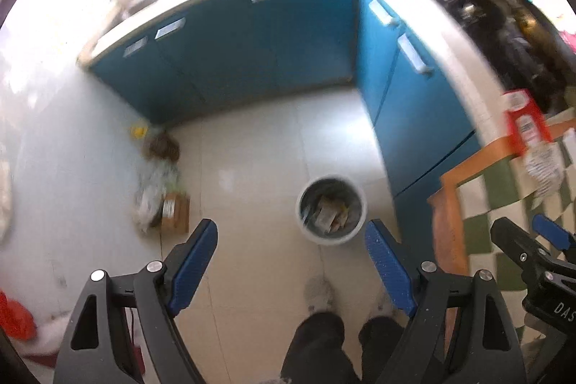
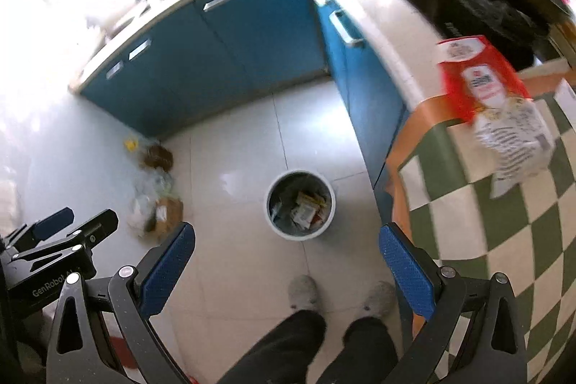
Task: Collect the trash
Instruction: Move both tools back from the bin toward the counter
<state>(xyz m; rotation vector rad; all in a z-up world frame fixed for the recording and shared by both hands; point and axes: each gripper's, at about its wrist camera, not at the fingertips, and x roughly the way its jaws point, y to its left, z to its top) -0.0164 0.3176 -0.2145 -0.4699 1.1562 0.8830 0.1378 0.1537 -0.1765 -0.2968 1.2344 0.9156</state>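
Jaws of both left gripper (image 1: 291,261) and right gripper (image 2: 288,261) wide and empty above the bin (image 2: 301,204) on the floor; risk of knocking the red carton (image 2: 475,74) and crumpled wrapper (image 2: 514,146) off the bench's near edge when reaching.

light: bright daylight, upper left, countertop blown white | glare: sheen on pale glossy floor tiles (image 1: 252,146) | blur: motion smear on red-and-white carton (image 2: 475,78) | edges: fisheye bending, dark corners

Left gripper (image 1: 291,261) jaws apart above bin (image 1: 331,209).
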